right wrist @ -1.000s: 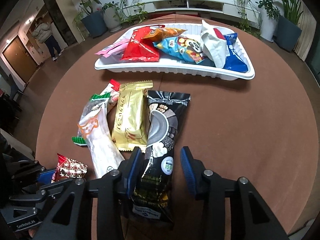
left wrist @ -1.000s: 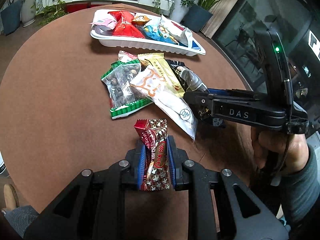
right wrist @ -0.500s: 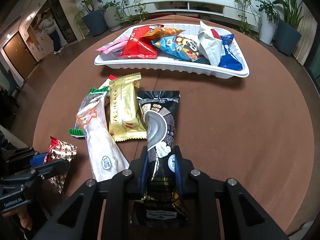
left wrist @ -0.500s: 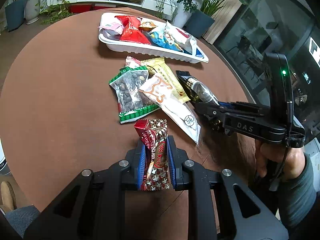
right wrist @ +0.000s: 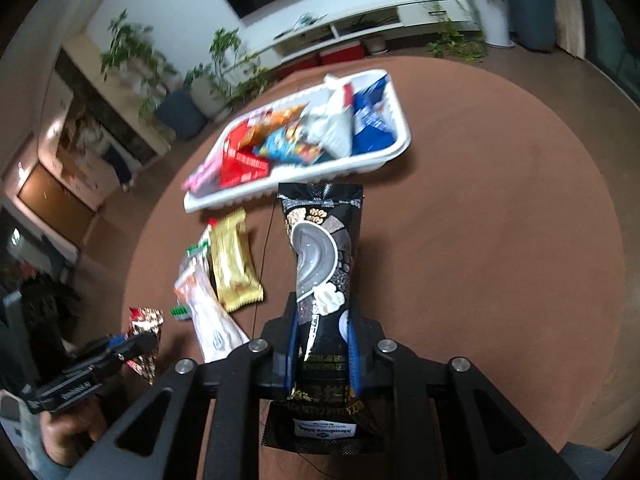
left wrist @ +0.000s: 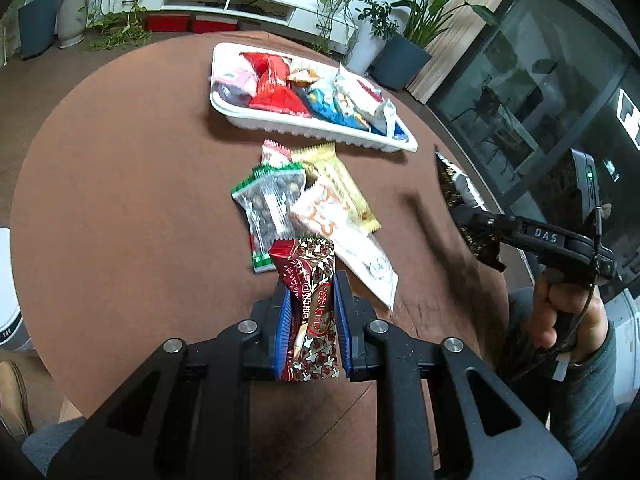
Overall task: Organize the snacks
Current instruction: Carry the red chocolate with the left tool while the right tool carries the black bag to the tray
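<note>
Right claw pinches the light, crinkly black packet low; left claw grips the soft chocolate wrapper mid-body

Both of my grippers, left and right, were black frames with silver screws and ribbed blue pads. The right one carried white "DAS" lettering, a green light and a thin cable; my sleeve was grey-green.
</note>
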`<action>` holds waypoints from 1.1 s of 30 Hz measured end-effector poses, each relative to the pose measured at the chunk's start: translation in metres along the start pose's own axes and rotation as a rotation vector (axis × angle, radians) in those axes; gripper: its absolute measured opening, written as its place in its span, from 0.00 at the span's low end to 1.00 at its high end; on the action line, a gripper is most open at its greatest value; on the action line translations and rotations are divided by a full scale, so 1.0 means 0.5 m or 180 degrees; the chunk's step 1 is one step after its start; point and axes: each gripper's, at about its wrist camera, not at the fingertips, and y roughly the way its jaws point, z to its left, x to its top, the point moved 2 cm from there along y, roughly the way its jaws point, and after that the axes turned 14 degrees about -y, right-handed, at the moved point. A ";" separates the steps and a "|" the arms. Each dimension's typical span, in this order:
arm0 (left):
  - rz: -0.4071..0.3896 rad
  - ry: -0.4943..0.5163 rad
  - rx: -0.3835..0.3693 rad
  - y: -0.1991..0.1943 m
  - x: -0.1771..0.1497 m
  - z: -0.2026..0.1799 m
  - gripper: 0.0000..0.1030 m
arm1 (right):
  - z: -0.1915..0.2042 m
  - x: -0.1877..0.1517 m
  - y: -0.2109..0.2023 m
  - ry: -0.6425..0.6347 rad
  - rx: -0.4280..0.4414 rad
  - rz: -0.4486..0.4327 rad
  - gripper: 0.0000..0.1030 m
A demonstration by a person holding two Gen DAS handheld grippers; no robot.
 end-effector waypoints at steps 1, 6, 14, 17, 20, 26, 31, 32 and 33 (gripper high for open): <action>-0.0016 0.0003 -0.0007 -0.003 0.004 -0.002 0.18 | -0.007 0.005 -0.008 0.0032 -0.0003 -0.0034 0.21; -0.0143 0.0026 -0.0021 -0.026 0.057 -0.014 0.18 | -0.042 0.049 -0.047 0.0121 -0.0075 -0.0218 0.21; -0.0528 0.0154 0.0018 -0.067 0.228 -0.048 0.18 | -0.016 0.187 -0.083 -0.0019 -0.0032 -0.0523 0.21; -0.0618 0.0179 0.0058 -0.065 0.298 -0.061 0.18 | 0.007 0.246 -0.075 -0.0099 0.0017 -0.0584 0.21; -0.0654 0.0193 0.0088 -0.052 0.350 -0.071 0.18 | 0.029 0.298 -0.046 -0.0165 0.0042 -0.0566 0.21; -0.0558 0.0194 0.0161 0.028 0.434 -0.081 0.18 | 0.050 0.363 0.072 -0.0136 0.0141 -0.0310 0.21; -0.0417 0.0178 0.0252 0.128 0.467 -0.069 0.18 | 0.043 0.380 0.172 -0.0084 0.0043 -0.0053 0.21; -0.0403 0.0172 0.0258 0.145 0.466 -0.065 0.18 | 0.042 0.380 0.184 -0.0079 0.0031 -0.0019 0.21; -0.0392 0.0163 0.0274 0.163 0.470 -0.061 0.18 | 0.040 0.383 0.201 -0.0079 0.0004 0.0026 0.21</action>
